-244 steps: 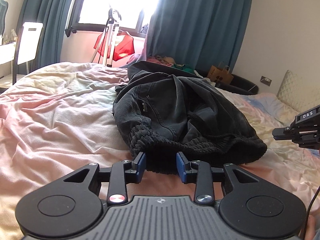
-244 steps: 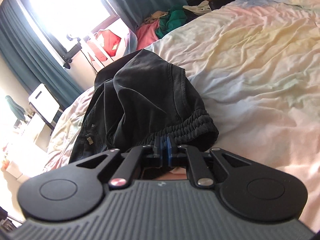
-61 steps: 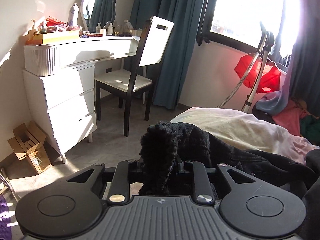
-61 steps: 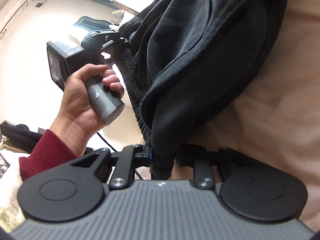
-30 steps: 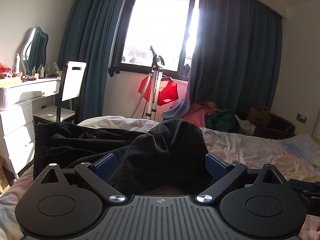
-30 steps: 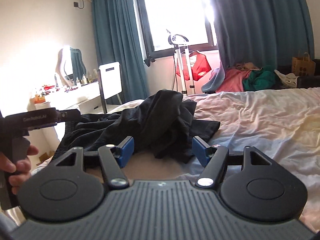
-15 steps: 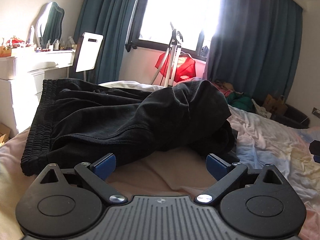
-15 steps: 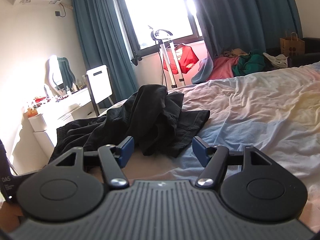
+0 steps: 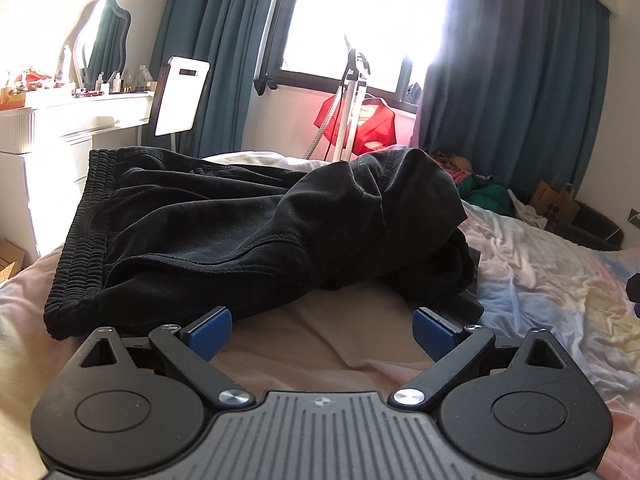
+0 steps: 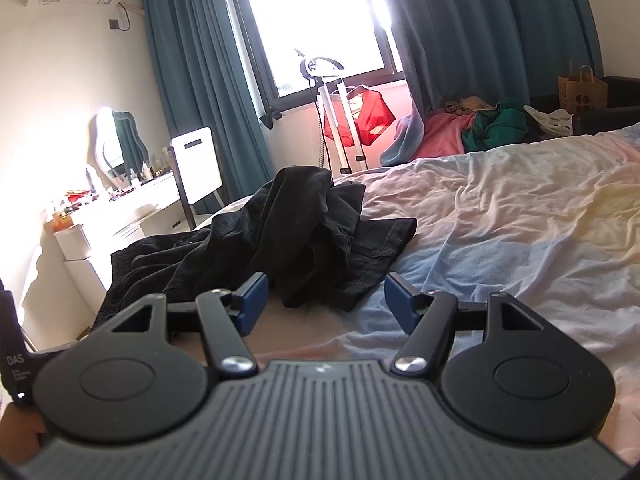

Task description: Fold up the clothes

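black cotton trousers with a ribbed elastic waistband (image 9: 248,232) lying crumpled on the pastel tie-dye bedsheet (image 9: 540,280), waistband end toward the white dressing table (image 9: 60,140), legs bunched into a hump on the far side from that table. same heap seen from the right wrist view (image 10: 304,248), lying on the sheet between the dressing table and the open middle of the bed (image 10: 520,232).

left gripper (image 9: 322,330) released, blue pads spread wide, nothing between them, hovering just beside the near hem of the trousers, on the side away from the table. right gripper (image 10: 322,300) also released, pads well apart and empty, just short of the loose leg ends.

likely soft, limp and fairly light; thick knit, so little slip against the pads, but apt to sag and drag when lifted by one point. judged best grips: the ribbed waistband corners, stiffer and thicker than the rest, or the two leg hems, one per gripper, so the cloth can be pulled flat.

against two seconds ago: then clenched on the cloth, both grippers, with the trousers held up off the sheet; now dropped onto the sheet, both sets of pads open. against half a second ago: almost no change in either view.
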Demonstrator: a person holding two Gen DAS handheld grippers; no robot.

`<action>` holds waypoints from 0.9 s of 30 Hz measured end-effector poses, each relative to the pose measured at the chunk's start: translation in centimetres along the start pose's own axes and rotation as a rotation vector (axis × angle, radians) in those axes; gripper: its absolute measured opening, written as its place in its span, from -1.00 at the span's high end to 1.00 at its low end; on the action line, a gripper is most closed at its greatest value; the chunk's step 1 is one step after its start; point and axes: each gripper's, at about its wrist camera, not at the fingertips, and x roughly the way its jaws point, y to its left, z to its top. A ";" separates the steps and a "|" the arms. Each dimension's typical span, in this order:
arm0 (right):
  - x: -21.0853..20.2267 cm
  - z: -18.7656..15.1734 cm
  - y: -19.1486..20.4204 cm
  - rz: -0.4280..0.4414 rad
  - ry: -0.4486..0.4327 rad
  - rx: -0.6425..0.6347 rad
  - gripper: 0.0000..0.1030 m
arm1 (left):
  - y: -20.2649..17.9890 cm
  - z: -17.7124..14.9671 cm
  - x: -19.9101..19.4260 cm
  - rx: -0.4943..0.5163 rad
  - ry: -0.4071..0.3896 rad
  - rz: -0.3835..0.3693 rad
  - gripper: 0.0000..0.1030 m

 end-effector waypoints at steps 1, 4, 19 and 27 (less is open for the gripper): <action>0.0 0.0 0.0 -0.002 0.000 0.001 -0.32 | 0.0 0.0 -0.1 -0.001 0.000 0.000 -0.90; 0.0 0.0 0.0 -0.007 0.000 0.003 -0.32 | 0.0 0.0 -0.1 -0.003 0.002 -0.001 -0.90; 0.4 -0.1 -0.4 -0.017 0.013 0.037 -0.32 | 0.6 2.7 3.6 -0.013 0.016 -0.004 -0.90; 1.7 -0.1 -1.3 -0.020 0.028 0.086 -0.32 | 0.5 11.6 12.2 0.024 -0.058 0.007 -0.90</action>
